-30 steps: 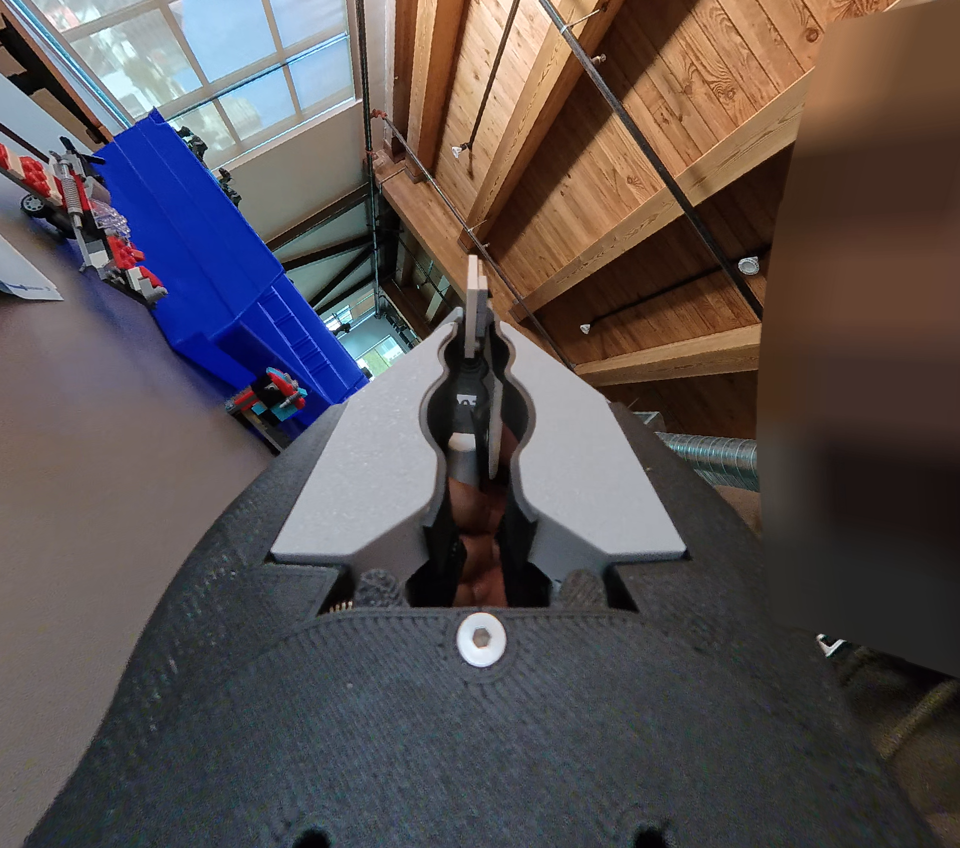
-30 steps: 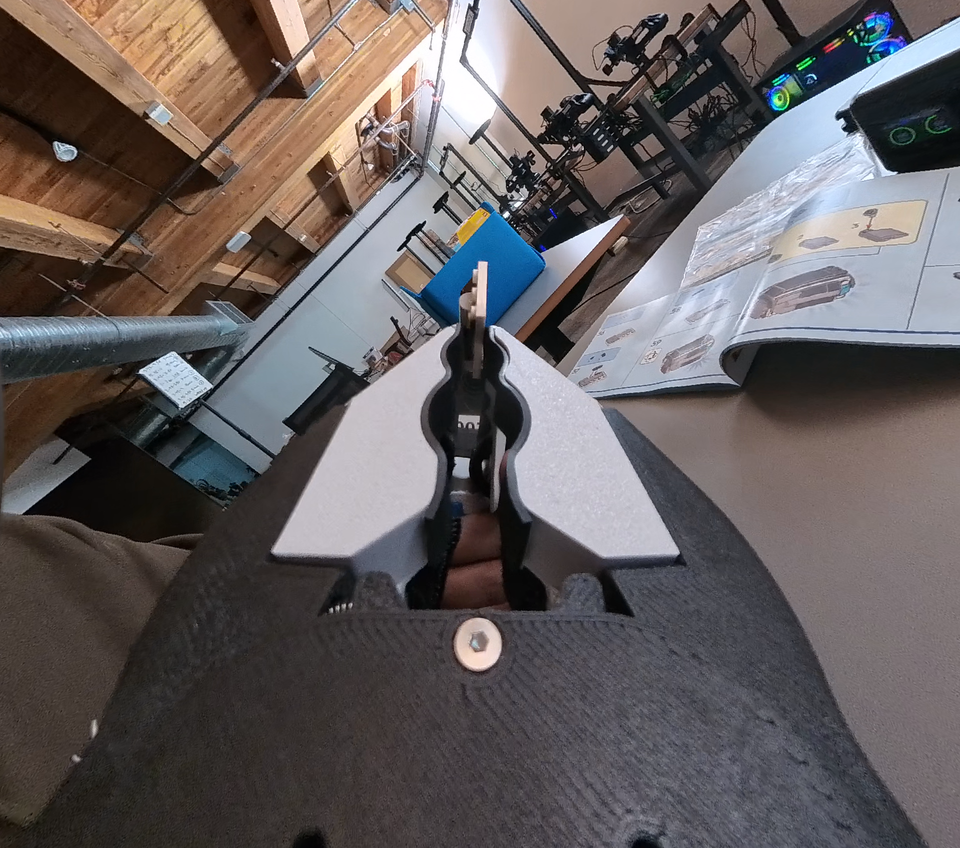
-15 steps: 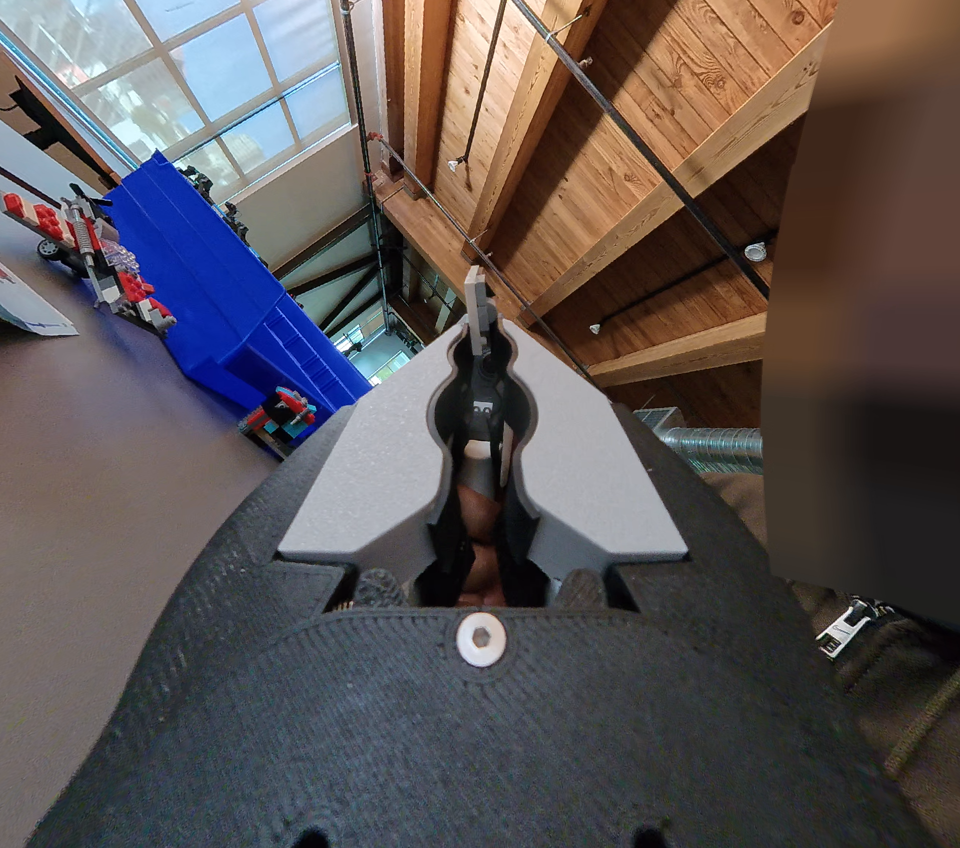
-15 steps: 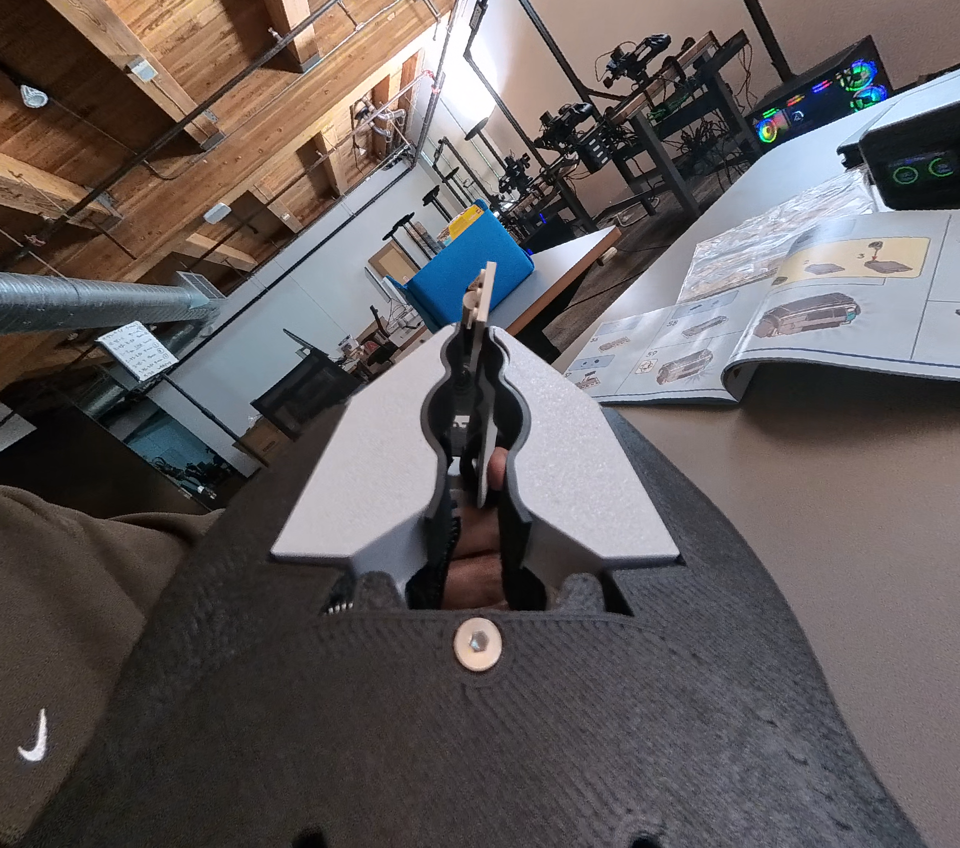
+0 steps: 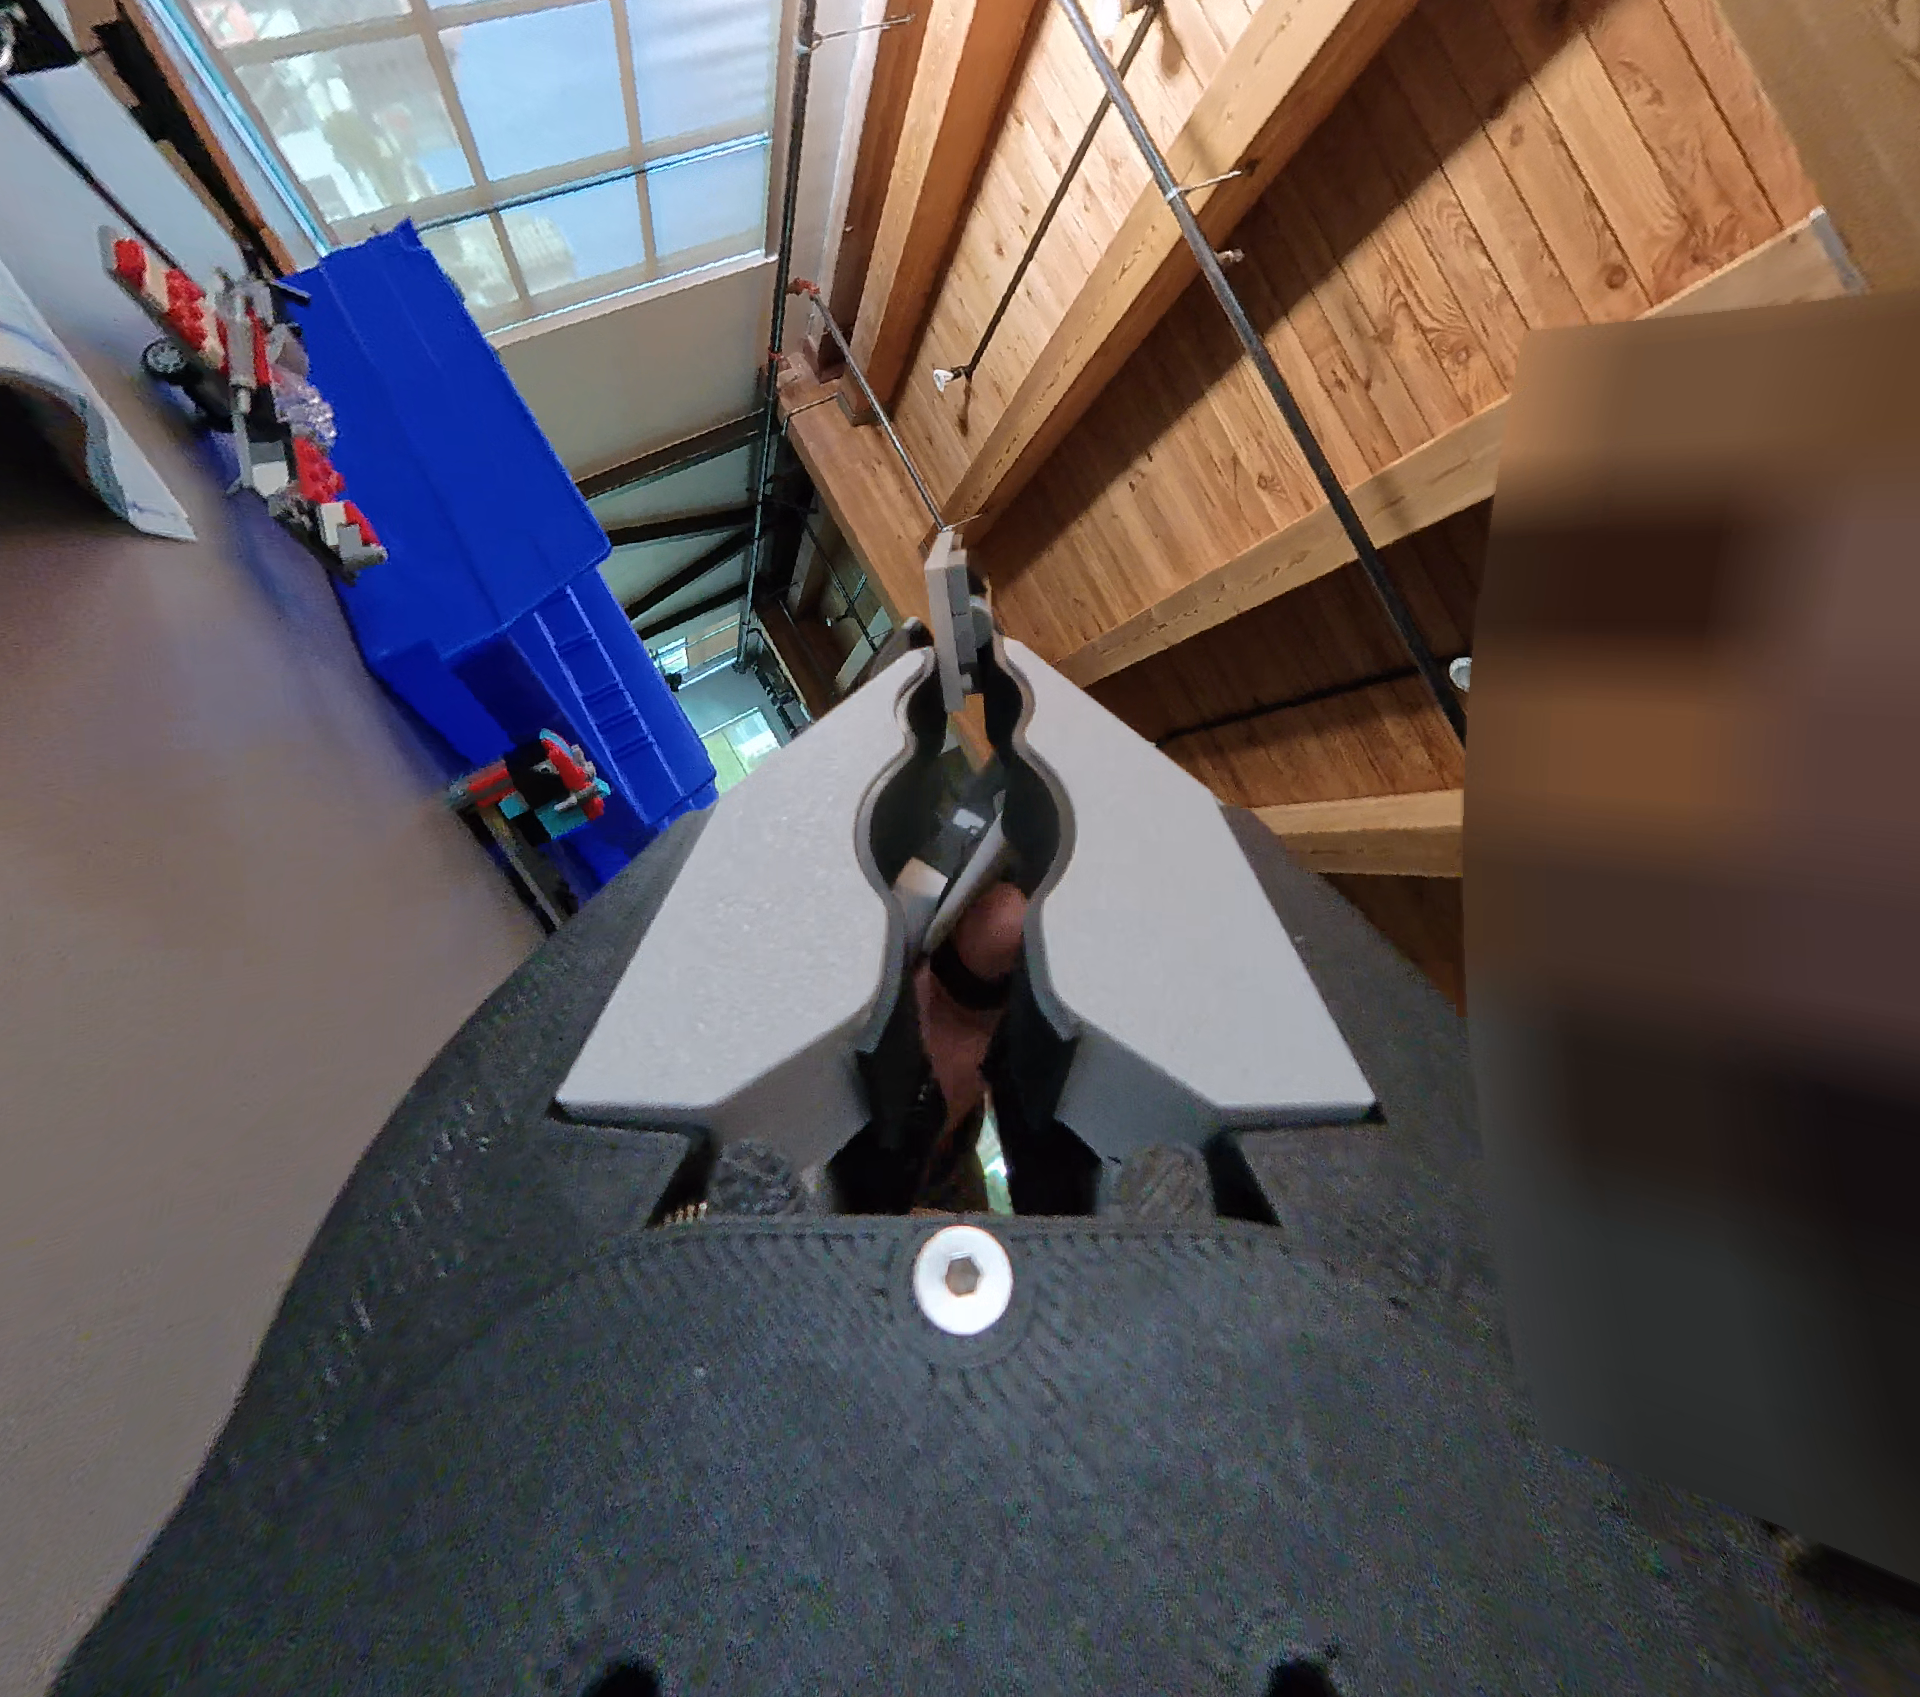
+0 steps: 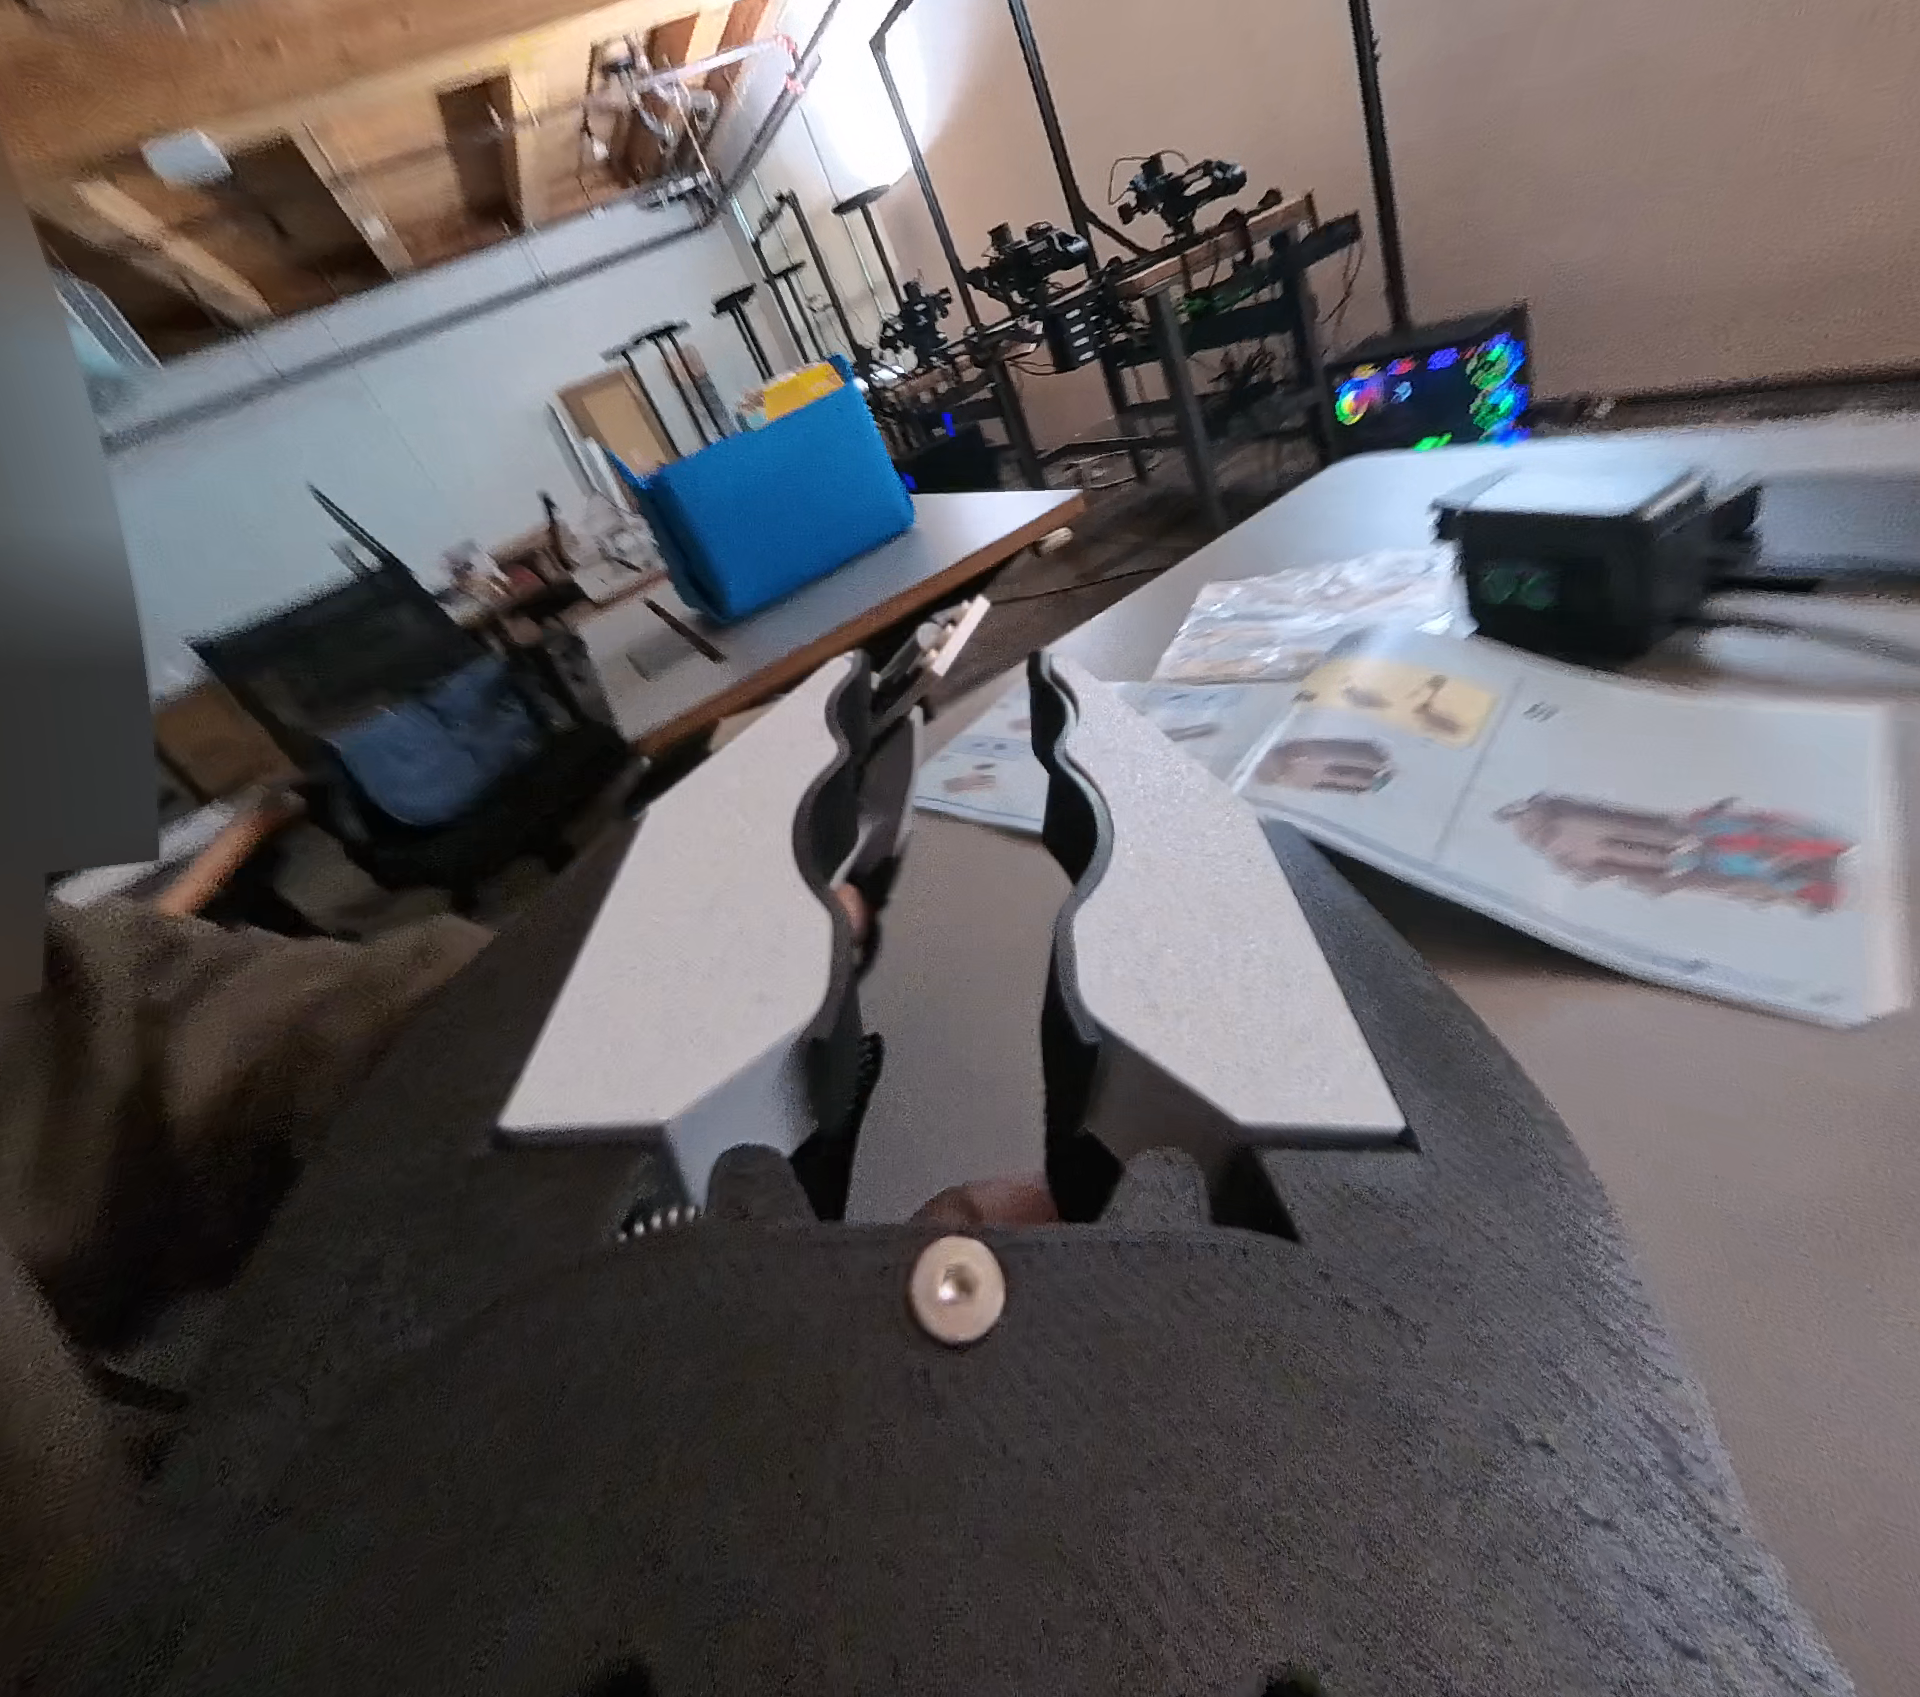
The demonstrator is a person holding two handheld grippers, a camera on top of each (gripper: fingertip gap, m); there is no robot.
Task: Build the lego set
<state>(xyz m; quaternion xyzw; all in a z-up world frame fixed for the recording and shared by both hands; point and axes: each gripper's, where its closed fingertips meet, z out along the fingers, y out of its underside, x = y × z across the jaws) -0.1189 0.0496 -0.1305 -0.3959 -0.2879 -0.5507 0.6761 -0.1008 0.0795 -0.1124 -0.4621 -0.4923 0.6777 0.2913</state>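
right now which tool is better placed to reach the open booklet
Right. The right tool stands open and faces the booklet lying just ahead. The left tool is shut on a grey plate and points up at the ceiling.

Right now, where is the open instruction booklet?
In the right wrist view, the instruction booklet lies open on the table, right of the jaws, before the black box.

Light source: daylight through the large paned window [image 5: 499, 37], washed out near its top.
Brightness: left wrist view bright and sharp; wooden ceiling [image 5: 1403, 213] crossed by dark beam shadows.
Glare: a blown-out white patch on the far wall [image 6: 883, 120].
Blur: right wrist view smeared throughout; open booklet [image 6: 1558, 816] and blue box [image 6: 769, 504] soft.
Distortion: wide-angle bending at all edges.
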